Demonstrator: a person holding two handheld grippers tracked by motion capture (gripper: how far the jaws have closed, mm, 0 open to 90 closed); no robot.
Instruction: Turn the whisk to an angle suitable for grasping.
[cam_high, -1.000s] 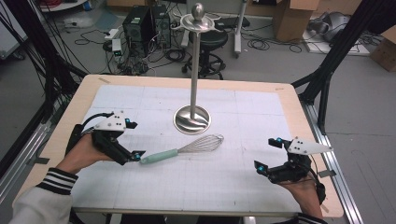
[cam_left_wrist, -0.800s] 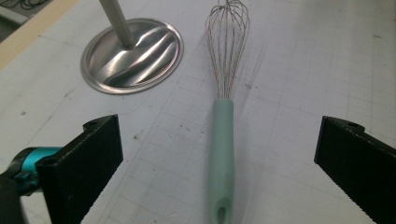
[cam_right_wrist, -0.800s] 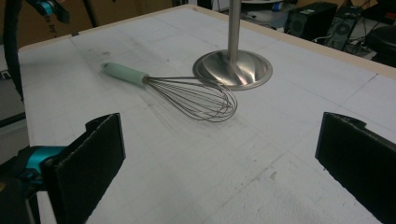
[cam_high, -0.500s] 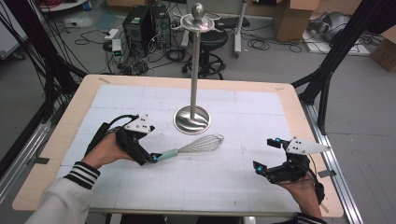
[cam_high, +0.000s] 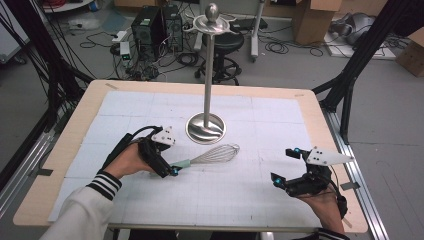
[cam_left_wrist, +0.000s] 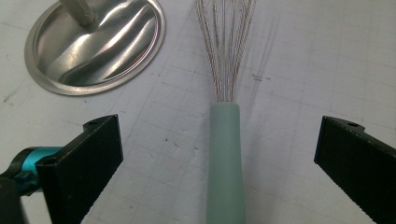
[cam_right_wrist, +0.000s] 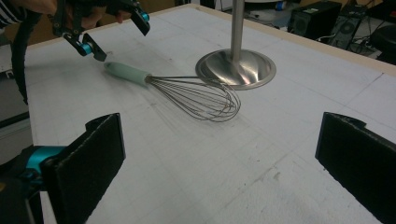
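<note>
A wire whisk (cam_high: 215, 155) with a pale green handle (cam_left_wrist: 225, 158) lies flat on the white gridded mat, its wires pointing toward the round base of a tall steel stand (cam_high: 206, 127). My left gripper (cam_high: 169, 159) is open, low over the mat. Its jaws straddle the handle end without touching it in the left gripper view (cam_left_wrist: 219, 135). My right gripper (cam_high: 283, 165) is open near the front right of the mat with nothing between its jaws (cam_right_wrist: 222, 135). From there the whisk (cam_right_wrist: 196, 95), the stand base (cam_right_wrist: 236, 67) and the left gripper (cam_right_wrist: 122, 37) show farther off.
The stand's pole (cam_high: 208, 75) rises high from the table's middle and carries a hooked cap. The wooden table (cam_high: 75, 130) borders the mat on all sides. Behind it on the floor are computers, cables and a stool (cam_high: 225, 42).
My left gripper has moved right across the mat to the whisk's handle and now has its open jaws on either side of it. The right gripper has stayed put.
</note>
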